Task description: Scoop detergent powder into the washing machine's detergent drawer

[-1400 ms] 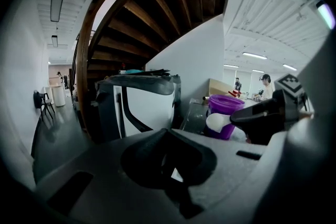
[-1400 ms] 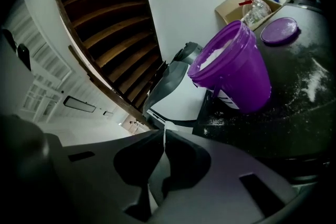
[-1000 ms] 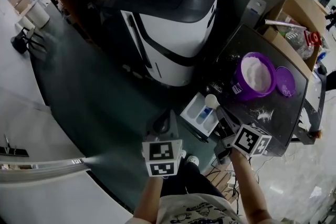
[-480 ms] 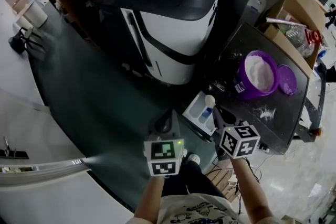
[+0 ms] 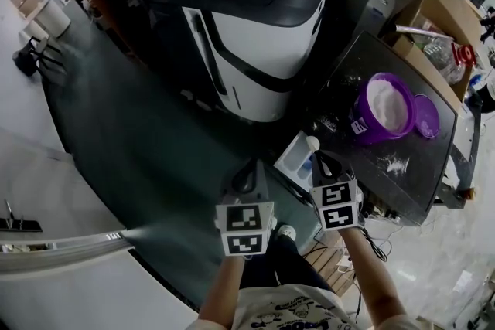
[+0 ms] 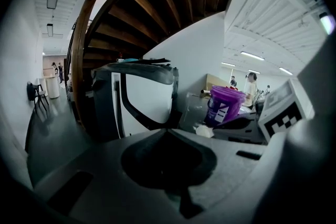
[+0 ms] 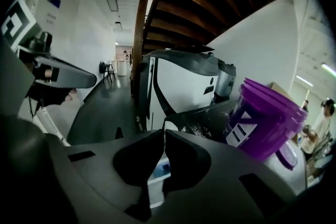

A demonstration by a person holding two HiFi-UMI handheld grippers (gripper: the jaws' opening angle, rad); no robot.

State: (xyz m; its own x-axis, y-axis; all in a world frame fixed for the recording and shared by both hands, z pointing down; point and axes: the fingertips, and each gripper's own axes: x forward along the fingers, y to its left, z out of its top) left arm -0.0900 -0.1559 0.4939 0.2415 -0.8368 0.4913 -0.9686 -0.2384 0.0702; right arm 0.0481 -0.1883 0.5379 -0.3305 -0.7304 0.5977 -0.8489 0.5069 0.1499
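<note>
The white detergent drawer, with a blue compartment, stands out from the near-left corner of the black table. My right gripper is shut on the handle of a white scoop, whose bowl hangs over the drawer's far end. In the right gripper view the drawer shows just below the closed right gripper. A purple bucket of white powder stands open on the table. My left gripper hovers left of the drawer, shut and holding nothing. The left gripper view shows the scoop and the bucket.
A white and black washing machine stands behind the drawer. The bucket's purple lid lies to its right, and spilled powder dots the table. A cardboard box of bottles sits behind the table. Dark floor stretches to the left.
My right gripper's marker cube has swung left, closer to the left gripper, while the scoop's bowl stays over the drawer. The left gripper has barely moved.
</note>
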